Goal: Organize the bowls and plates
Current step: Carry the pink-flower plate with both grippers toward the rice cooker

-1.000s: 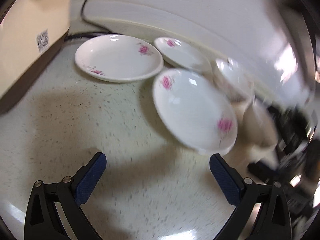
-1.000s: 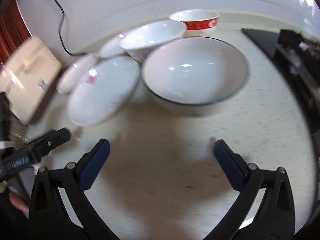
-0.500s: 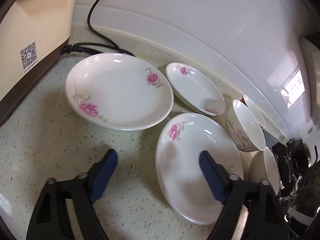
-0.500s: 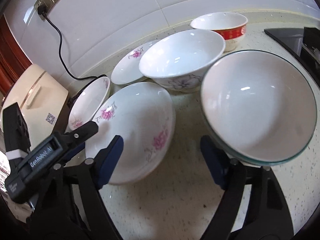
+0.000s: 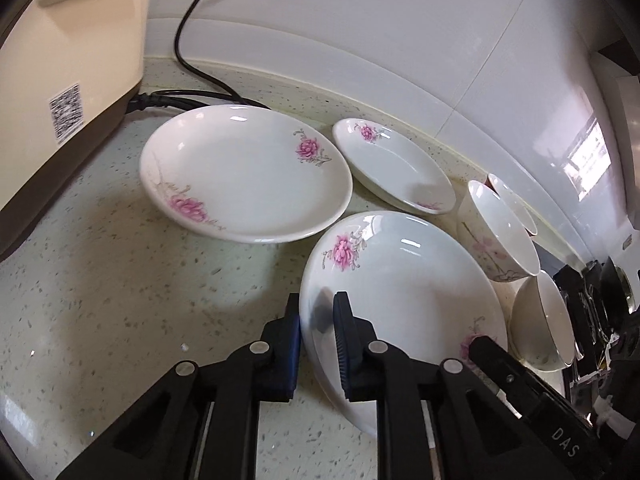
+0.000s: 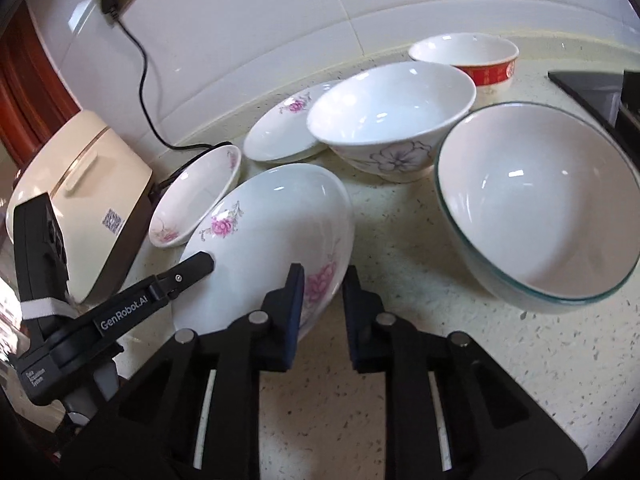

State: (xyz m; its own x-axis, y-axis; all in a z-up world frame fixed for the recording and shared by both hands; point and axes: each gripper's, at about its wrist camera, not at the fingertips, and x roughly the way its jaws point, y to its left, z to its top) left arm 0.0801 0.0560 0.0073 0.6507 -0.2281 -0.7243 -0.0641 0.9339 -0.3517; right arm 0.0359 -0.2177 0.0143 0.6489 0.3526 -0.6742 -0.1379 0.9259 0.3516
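Note:
A white plate with pink flowers (image 5: 404,280) (image 6: 272,236) is gripped on opposite rims. My left gripper (image 5: 316,320) is shut on its near-left rim, and my right gripper (image 6: 322,292) is shut on its near-right rim. A second flowered plate (image 5: 244,180) (image 6: 192,196) lies to the left by the appliance. A smaller flowered plate (image 5: 396,164) (image 6: 280,136) lies near the wall. A grey-flowered bowl (image 6: 392,116), a green-rimmed bowl (image 6: 536,204) and a red-banded bowl (image 6: 468,56) stand on the right.
A cream appliance (image 5: 60,60) (image 6: 80,200) with a black cord (image 5: 200,56) stands at the left. The white tiled wall (image 5: 360,32) runs behind the dishes. A black stove edge (image 6: 592,80) lies at the far right. The speckled counter (image 5: 120,300) is bare in front.
Both grippers have moved in and closed on the flowered plate's rims. They were open half a second ago.

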